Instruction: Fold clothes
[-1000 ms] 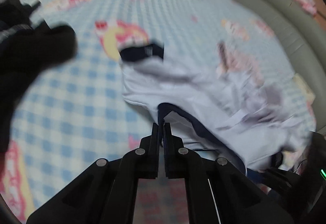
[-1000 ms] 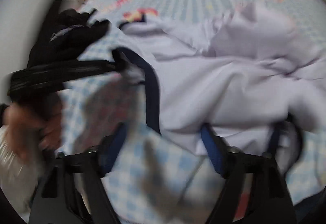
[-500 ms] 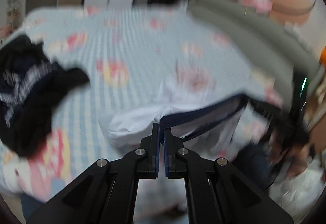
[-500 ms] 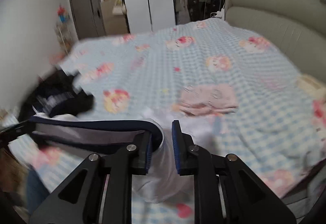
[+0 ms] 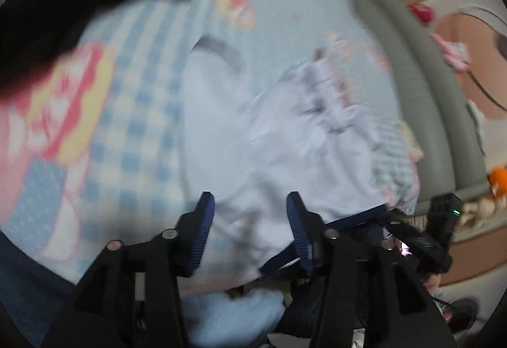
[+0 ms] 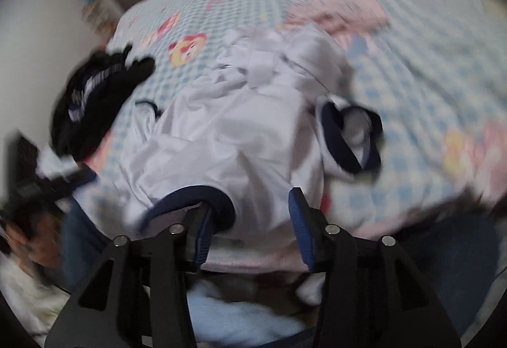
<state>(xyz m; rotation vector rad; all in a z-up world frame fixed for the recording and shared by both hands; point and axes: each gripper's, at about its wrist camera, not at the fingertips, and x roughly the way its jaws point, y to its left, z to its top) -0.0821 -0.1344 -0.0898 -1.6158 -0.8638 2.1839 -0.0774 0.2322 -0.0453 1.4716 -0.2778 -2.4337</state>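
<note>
On the bed (image 6: 412,69), near its front edge, a white garment with navy trim (image 6: 228,132) lies crumpled over the blue-checked cartoon sheet, one navy-edged opening (image 6: 351,138) turned up at its right side and another navy band curling just in front of the right gripper (image 6: 250,211). That gripper's fingers (image 6: 298,215) stand wide apart over the cloth and grip nothing. Across in the left wrist view the left gripper (image 5: 250,215) is likewise spread wide above the same white garment (image 5: 269,132), its fingers (image 5: 202,221) empty. Toward the bed's left edge sits a heap of dark clothes (image 6: 95,107), apart from the white one. Beyond it, farther back, a pink garment (image 6: 342,12) lies on the sheet. Both views are blurred.
</note>
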